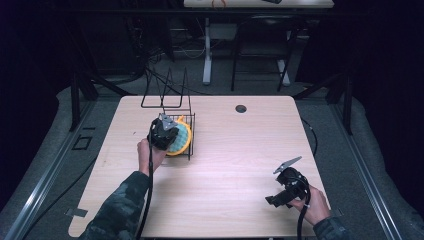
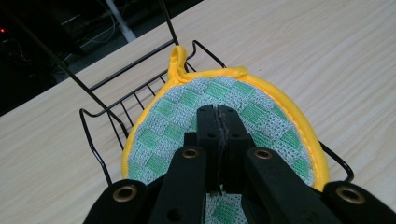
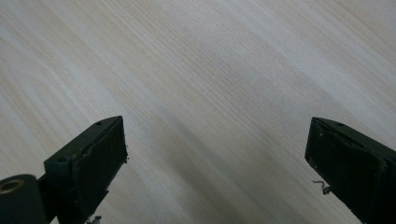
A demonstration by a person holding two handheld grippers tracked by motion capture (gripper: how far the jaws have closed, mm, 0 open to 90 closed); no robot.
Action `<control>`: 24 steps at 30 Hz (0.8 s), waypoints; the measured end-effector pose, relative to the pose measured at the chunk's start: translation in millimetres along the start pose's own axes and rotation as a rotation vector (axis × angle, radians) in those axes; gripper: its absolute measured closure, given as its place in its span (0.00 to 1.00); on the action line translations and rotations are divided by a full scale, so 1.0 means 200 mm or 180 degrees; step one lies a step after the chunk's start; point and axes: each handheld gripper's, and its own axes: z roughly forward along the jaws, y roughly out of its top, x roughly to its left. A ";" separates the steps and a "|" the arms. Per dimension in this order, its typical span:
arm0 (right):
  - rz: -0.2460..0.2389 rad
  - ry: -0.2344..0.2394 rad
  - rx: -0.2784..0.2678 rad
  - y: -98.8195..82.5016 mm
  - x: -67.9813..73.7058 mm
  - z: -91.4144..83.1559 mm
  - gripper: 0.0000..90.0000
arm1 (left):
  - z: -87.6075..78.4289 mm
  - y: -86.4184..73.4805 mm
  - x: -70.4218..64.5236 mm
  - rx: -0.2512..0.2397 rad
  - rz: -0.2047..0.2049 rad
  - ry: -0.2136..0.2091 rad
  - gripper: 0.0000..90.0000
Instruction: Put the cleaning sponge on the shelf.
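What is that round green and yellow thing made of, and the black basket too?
The round pad looks like woven or knitted cloth: you can see tiny threads in green and pale squares, with a smooth yellow fabric edge and loop. The basket seems to be thin metal wire with a black coating, bent into bars. The table looks like pale wood, perhaps a printed wood pattern.

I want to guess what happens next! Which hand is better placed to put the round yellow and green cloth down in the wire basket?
Left, probably. The left gripper is shut on the potholder, right over the wire basket. The right gripper is open, far off above bare table.
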 end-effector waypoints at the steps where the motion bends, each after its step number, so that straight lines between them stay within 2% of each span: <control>1: 0.0001 0.0000 0.0001 0.00 0.00 0.00 0.05 | 0.01 0.00 0.00 0.0009 -0.0021 -0.0004 0.99; 3: 0.0002 0.0000 -0.0004 0.00 0.00 0.00 0.05 | 0.02 0.00 0.01 0.0072 -0.0017 -0.0009 0.99; 5: 0.0004 0.0003 -0.0016 0.00 0.00 0.00 0.05 | 0.04 -0.01 0.01 0.0052 -0.0061 0.0009 0.99; 8: -0.0002 0.0005 -0.0007 0.00 0.00 0.00 0.05 | 0.06 -0.01 0.02 0.0109 -0.0046 0.0001 0.99; 13: -0.0006 0.0012 -0.0010 0.00 0.00 0.00 0.05 | 0.10 0.00 0.01 0.0108 -0.0091 0.0007 0.99; 21: -0.0011 0.0011 -0.0030 0.00 -0.01 0.00 0.05 | 0.14 -0.01 0.01 0.0311 -0.0089 -0.0053 0.99; 24: -0.0014 0.0012 -0.0036 0.00 -0.01 0.00 0.05 | 0.15 -0.01 0.01 0.0311 -0.0125 -0.0060 0.97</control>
